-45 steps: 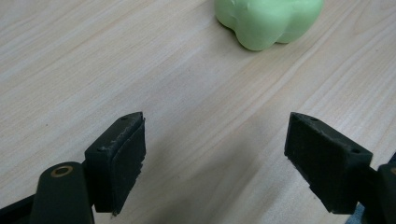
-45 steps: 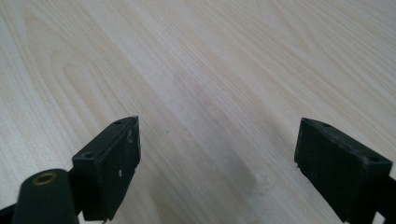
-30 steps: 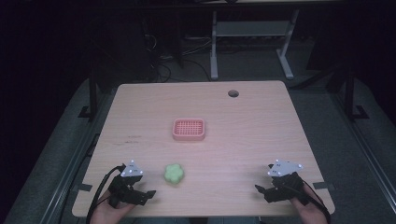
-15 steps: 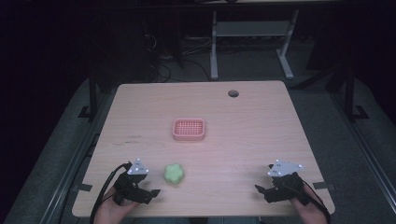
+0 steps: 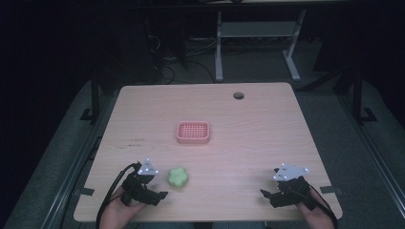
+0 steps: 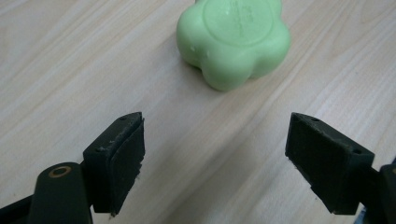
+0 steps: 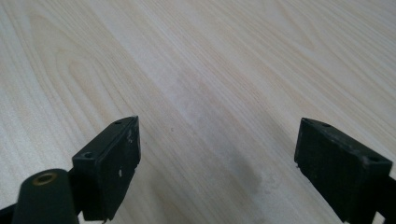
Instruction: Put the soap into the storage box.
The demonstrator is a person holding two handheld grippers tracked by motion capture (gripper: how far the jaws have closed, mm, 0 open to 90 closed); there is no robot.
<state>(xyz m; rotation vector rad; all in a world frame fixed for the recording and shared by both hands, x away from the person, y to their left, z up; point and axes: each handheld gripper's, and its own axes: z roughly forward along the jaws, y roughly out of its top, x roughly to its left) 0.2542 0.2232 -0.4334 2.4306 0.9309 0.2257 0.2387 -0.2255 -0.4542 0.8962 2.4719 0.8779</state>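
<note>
A green flower-shaped soap [image 5: 177,177] lies on the wooden table [image 5: 248,138] near the front left. My left gripper [image 5: 160,193] sits just left of it, low over the table, jaws wide open. In the left gripper view the soap [image 6: 233,39] rests a short way beyond the open jaws, touching neither, and the left gripper [image 6: 215,156] holds nothing. A pink slatted soap dish [image 5: 193,132] stands at the table's middle. My right gripper [image 5: 267,195] hovers near the front right edge, open; the right gripper [image 7: 217,163] has bare wood between its jaws.
A round cable hole [image 5: 238,95] is at the table's far right. Beyond the far edge are dark floor, cables and a white desk frame [image 5: 255,33]. Bare wood lies between the two grippers and around the dish.
My left gripper has moved right and slightly forward, closer to the green soap. The right gripper has stayed put.
</note>
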